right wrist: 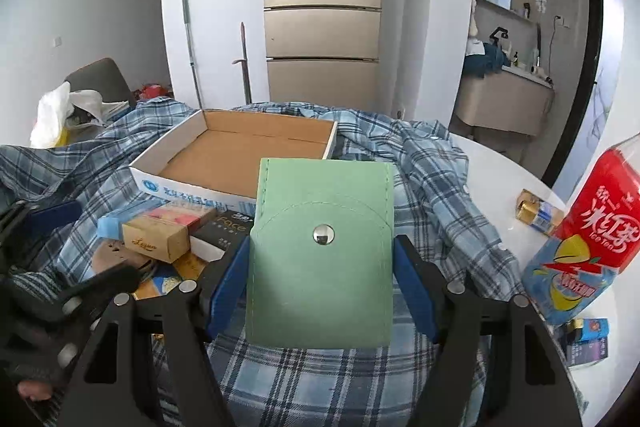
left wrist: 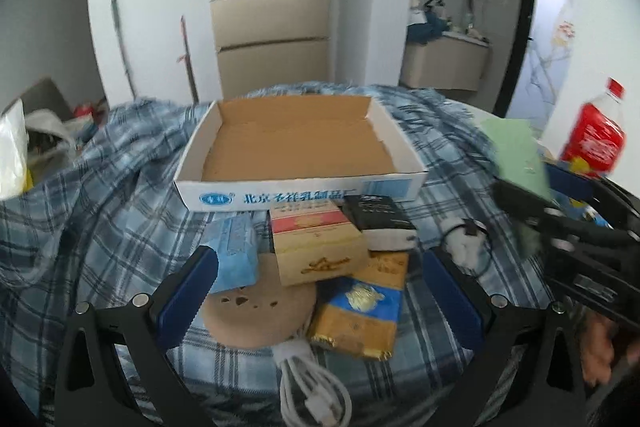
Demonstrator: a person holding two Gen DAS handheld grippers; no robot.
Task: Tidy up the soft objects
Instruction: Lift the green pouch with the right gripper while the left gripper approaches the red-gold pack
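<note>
My right gripper [right wrist: 322, 247] is shut on a flat green pouch [right wrist: 320, 267] with a metal snap, its blue pads pressing on both side edges, held above the plaid cloth [right wrist: 432, 195]. In the left wrist view the green pouch [left wrist: 516, 155] shows at the right, blurred. My left gripper [left wrist: 320, 263] is open and holds nothing. It hovers over a pile: a tan box [left wrist: 320, 251], a light blue pack [left wrist: 236, 251], a gold and blue packet [left wrist: 360, 315], a black box [left wrist: 380, 219], a round wooden disc [left wrist: 256, 315] and a white cable [left wrist: 308, 383]. An empty cardboard tray [left wrist: 300, 183] lies behind the pile.
A red-labelled drink bottle [right wrist: 580, 247] stands at the right on the white table [right wrist: 500, 179], with a small gold can [right wrist: 538, 213] and a small blue carton [right wrist: 588, 339] near it. White bags [right wrist: 56, 115] lie far left. A fridge [right wrist: 322, 27] stands behind.
</note>
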